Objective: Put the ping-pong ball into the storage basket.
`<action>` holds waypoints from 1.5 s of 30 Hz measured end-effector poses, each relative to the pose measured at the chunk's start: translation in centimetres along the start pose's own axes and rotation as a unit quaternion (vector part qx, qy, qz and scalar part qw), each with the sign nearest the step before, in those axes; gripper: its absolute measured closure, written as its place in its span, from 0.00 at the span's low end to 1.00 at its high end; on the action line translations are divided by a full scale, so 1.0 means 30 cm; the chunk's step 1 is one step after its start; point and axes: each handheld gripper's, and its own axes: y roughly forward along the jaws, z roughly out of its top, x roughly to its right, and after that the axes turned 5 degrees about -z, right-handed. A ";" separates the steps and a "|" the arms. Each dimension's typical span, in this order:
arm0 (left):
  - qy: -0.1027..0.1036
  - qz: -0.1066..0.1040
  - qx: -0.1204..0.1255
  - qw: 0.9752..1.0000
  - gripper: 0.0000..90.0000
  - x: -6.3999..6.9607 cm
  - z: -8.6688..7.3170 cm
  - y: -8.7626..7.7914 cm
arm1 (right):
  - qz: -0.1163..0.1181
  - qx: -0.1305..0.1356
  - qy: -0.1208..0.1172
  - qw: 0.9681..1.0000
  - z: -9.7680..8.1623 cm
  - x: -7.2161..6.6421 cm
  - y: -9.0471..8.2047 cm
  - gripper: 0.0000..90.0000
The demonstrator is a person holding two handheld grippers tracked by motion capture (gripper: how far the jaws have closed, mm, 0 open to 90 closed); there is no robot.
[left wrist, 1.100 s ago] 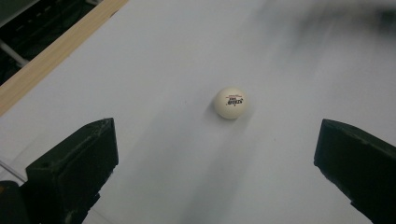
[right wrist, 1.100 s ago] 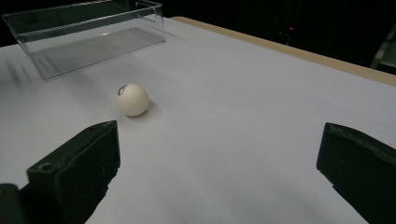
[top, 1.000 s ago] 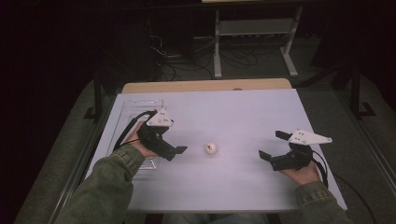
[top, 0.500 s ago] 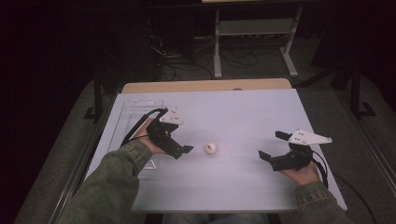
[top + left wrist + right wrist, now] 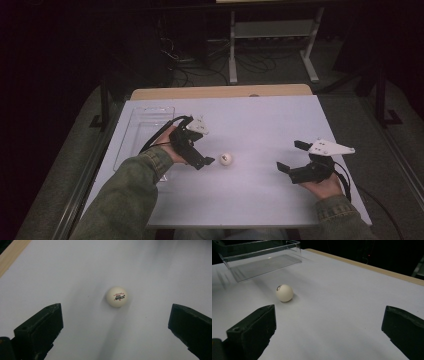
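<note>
While the white table (image 5: 260, 200) is lying under dim light, a clear plastic tray (image 5: 131, 131) is sitting at its far left part, and nothing can be seen inside it. Just to the right of the tray, the left gripper (image 5: 206, 161) is hanging low over the table, held by the left hand (image 5: 172, 148) in a green sleeve (image 5: 125, 195). Its jaws are standing wide apart and are pinching nothing; they are pointing toward the ball. In the left gripper view, the ball (image 5: 116, 296) is lying on the table ahead of the two black jaws, between their lines but not touching them, and small red and black print is showing on it. In the high view, the ball (image 5: 226, 159) is resting near the middle of the table, just beside the left gripper and well apart from the right one. At the right side, the right gripper (image 5: 289, 157) is resting in the right hand (image 5: 324, 186) close over the table. Its jaws are also spread wide and are holding nothing. In the right gripper view, the ball (image 5: 284, 293) is lying farther off, with the tray (image 5: 262, 258) behind it.
</note>
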 end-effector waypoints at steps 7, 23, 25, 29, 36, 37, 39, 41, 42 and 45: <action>0.004 -0.015 -0.015 1.000 0.00 0.000 0.011 0.047 | 0.000 -0.001 0.000 1.000 -0.001 0.002 -0.001 0.00; -0.004 -0.032 -0.041 0.999 0.00 -0.025 0.038 0.138 | 0.001 0.003 0.002 1.000 -0.003 0.000 -0.004 0.00; -0.007 -0.035 -0.039 0.999 0.00 -0.026 0.040 0.146 | 0.002 0.003 0.001 1.000 -0.003 0.000 -0.003 0.00; -0.008 -0.038 -0.045 0.998 0.00 -0.037 0.037 0.161 | 0.002 0.003 0.001 1.000 -0.004 0.000 -0.003 0.00; -0.012 -0.042 -0.055 0.998 0.00 -0.055 0.029 0.183 | 0.003 0.002 -0.001 1.000 -0.004 -0.001 -0.002 0.00; -0.012 -0.042 -0.059 0.997 0.00 -0.057 0.028 0.188 | 0.003 0.002 -0.002 1.000 -0.004 -0.001 -0.001 0.00; -0.013 -0.044 -0.064 0.997 0.00 -0.058 0.026 0.198 | 0.003 0.002 -0.001 1.000 -0.005 -0.001 -0.002 0.00; -0.011 -0.046 -0.067 0.997 0.00 -0.060 0.026 0.208 | 0.003 0.001 0.000 1.000 -0.006 0.000 -0.002 0.00; -0.012 -0.047 -0.068 0.996 0.00 -0.061 0.025 0.213 | 0.003 0.000 0.001 1.000 -0.006 -0.001 -0.002 0.00; -0.011 -0.049 -0.074 0.996 0.00 -0.064 0.025 0.230 | 0.004 0.001 0.000 1.000 -0.006 -0.001 -0.002 0.00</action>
